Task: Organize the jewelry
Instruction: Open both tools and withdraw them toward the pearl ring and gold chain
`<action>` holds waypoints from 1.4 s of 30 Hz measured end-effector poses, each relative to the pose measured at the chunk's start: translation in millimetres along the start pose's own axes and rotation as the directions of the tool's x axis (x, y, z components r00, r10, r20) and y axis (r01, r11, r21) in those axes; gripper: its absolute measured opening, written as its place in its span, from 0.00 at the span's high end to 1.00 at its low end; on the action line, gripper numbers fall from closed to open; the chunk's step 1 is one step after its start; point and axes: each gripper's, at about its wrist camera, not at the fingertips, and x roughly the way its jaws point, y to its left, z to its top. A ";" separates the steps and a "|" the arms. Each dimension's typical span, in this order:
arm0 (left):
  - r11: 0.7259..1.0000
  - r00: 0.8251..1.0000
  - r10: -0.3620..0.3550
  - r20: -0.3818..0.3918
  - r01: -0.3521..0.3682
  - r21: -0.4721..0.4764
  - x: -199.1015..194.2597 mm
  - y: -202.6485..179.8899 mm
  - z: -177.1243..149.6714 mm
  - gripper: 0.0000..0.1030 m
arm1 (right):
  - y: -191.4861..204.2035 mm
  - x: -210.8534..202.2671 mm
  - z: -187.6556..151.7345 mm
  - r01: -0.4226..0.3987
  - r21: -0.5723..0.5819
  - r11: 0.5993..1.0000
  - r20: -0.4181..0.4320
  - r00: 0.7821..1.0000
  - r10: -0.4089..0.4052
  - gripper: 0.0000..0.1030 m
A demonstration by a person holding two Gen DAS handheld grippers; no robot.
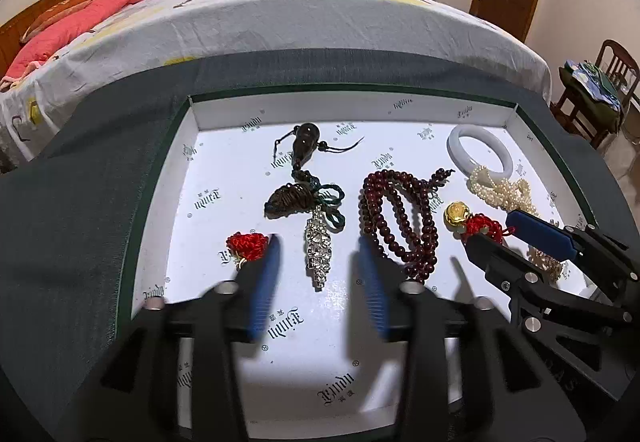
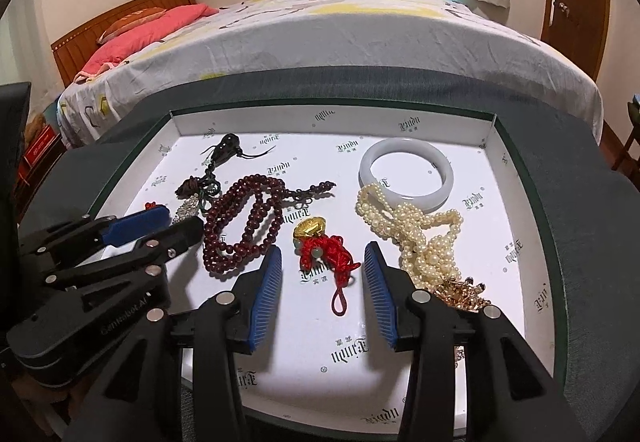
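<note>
A white printed box tray (image 1: pixel 208 162) (image 2: pixel 508 202) holds the jewelry. My left gripper (image 1: pixel 318 246) is open, its blue pads on either side of a silver crystal pendant (image 1: pixel 318 262) without touching it. A small red knot (image 1: pixel 246 247) lies just outside its left finger. My right gripper (image 2: pixel 323 250) is open around a gold charm with a red knotted cord (image 2: pixel 320 252), pads apart from it. Between the two grippers lies a dark red bead necklace (image 1: pixel 400 218) (image 2: pixel 244 230). The right gripper (image 1: pixel 498 232) also shows in the left wrist view, and the left gripper (image 2: pixel 183 220) in the right wrist view.
A dark gourd pendant (image 1: pixel 306 144) lies at the tray's back left. A white bangle (image 2: pixel 406 174) rests at the back right on a pearl necklace (image 2: pixel 416 234), with a gold chain piece (image 2: pixel 464 292) near the right finger. The tray sits on dark cloth (image 1: pixel 80 222) beside a bed (image 1: pixel 280 14).
</note>
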 end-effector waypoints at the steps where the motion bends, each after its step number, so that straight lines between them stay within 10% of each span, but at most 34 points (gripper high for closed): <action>1: 1.000 1.000 -0.002 0.002 0.002 -0.003 -1.4 0.1 0.0 0.54 | 0.1 -1.6 0.2 0.001 -0.001 1.000 0.003 1.000 -0.001 0.58; 24: 1.000 0.992 0.008 0.125 -0.005 -0.021 -90.0 0.9 -2.7 0.36 | -19.9 -96.9 -1.9 0.043 0.029 0.999 0.151 0.987 -0.047 0.45; 42: 1.000 0.998 0.010 0.069 -0.009 -0.016 -112.4 -14.9 -69.5 0.37 | -47.0 -109.9 -80.1 0.093 0.064 0.994 0.029 0.995 -0.095 0.44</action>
